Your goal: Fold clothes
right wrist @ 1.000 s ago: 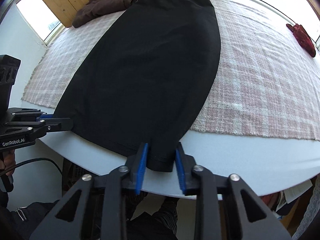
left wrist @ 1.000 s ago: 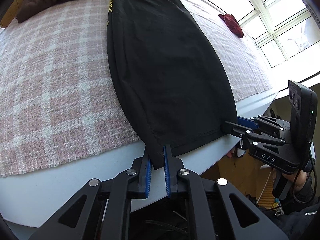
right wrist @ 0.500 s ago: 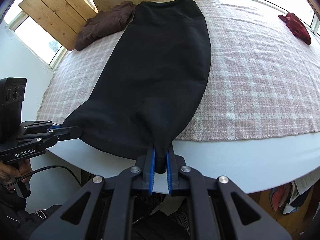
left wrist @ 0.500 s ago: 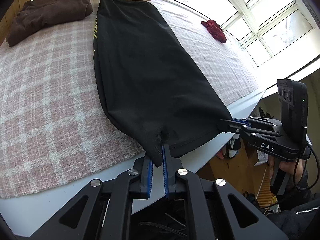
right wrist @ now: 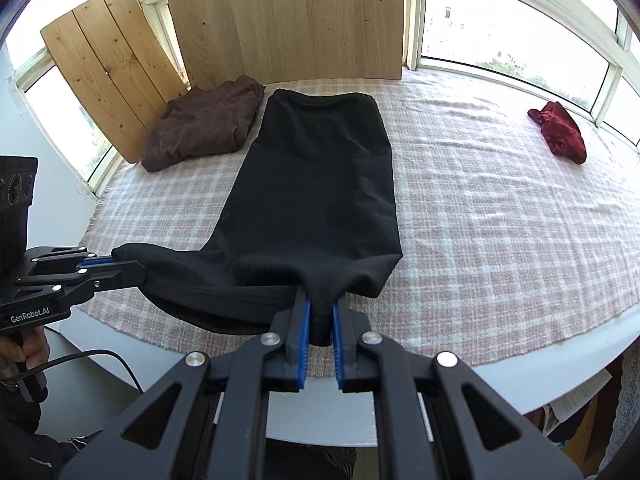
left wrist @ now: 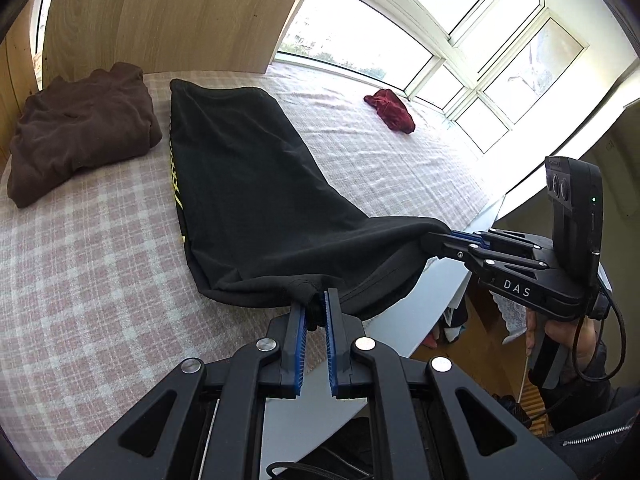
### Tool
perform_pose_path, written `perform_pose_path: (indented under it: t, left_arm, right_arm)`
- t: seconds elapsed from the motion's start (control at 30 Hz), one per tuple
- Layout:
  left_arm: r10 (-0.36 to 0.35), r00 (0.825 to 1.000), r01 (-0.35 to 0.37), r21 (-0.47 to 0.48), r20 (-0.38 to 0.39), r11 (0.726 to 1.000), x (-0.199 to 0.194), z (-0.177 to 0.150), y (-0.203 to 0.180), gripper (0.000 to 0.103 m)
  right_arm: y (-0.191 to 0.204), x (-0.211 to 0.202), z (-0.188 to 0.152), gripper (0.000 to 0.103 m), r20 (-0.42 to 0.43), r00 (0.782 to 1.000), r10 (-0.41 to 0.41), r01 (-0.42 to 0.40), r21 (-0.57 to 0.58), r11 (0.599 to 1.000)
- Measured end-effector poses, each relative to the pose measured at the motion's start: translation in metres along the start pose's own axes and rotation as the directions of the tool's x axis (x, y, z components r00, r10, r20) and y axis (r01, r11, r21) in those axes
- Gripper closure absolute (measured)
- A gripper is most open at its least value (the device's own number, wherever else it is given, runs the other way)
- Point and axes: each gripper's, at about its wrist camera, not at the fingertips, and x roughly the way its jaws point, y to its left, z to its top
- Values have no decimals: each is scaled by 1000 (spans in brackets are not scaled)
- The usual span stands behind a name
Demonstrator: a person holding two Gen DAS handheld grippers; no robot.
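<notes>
From the left wrist, your left gripper [left wrist: 316, 306] pinches the garment [left wrist: 240, 184] hem just ahead, while from the right wrist your right gripper [right wrist: 320, 312] clamps the other corner; uneven lifting could skew the fold.

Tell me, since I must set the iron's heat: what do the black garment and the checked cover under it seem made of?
Black garment: apparently a thin matte knit, maybe cotton jersey; it drapes limply where lifted, without shine. Checked cover: a coarse woven cloth, pink and white, with visible thread texture and a slightly frayed edge. Exact fibre of either can't be told.
</notes>
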Motion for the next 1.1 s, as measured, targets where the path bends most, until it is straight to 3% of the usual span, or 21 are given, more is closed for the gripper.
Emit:
perform_pose_path:
  t: [0.23, 0.37, 0.43, 0.5, 0.63, 0.77, 0.9, 1.0, 1.1]
  left_arm:
    - [58, 995, -62, 43, 76, 997, -10, 56, 11, 95]
    - [78, 991, -80, 13, 105, 997, -7, 93, 28, 95]
    - [102, 988, -103, 7, 120, 995, -2, 113, 38, 95]
    - [125, 983, -127, 4, 131, 992, 5, 135, 47, 103]
    - [147, 981, -146, -15, 129, 989, 30, 176, 68, 103]
    - [162, 983, -161, -20, 81, 987, 64, 205, 91, 103]
    - [157, 987, -156, 23, -29, 987, 103, 227, 113, 103]
    - [155, 982, -147, 82, -108, 986, 133, 235, 121, 91]
    - [112, 978, -91, 125, -174, 988, 158, 239, 116, 84]
  right_arm:
    - [-4, 8, 46, 94, 47, 999, 13, -11, -41, 999]
    - [-4, 27, 83, 94, 67, 997, 25, -20, -65, 998]
    - [-8, 37, 101, 94, 66, 997, 32, -27, -73, 997]
    - [-15, 49, 120, 94, 62, 997, 37, -32, -78, 996]
    - [-32, 81, 157, 94, 37, 998, 46, -43, -75, 996]
    - [-45, 123, 187, 94, -14, 999, 47, -48, -85, 995]
    - [-49, 171, 200, 94, -82, 996, 46, -54, -96, 994]
    - [-51, 195, 203, 94, -115, 992, 50, -63, -106, 992]
    - [-54, 206, 200, 94, -134, 990, 54, -69, -110, 992]
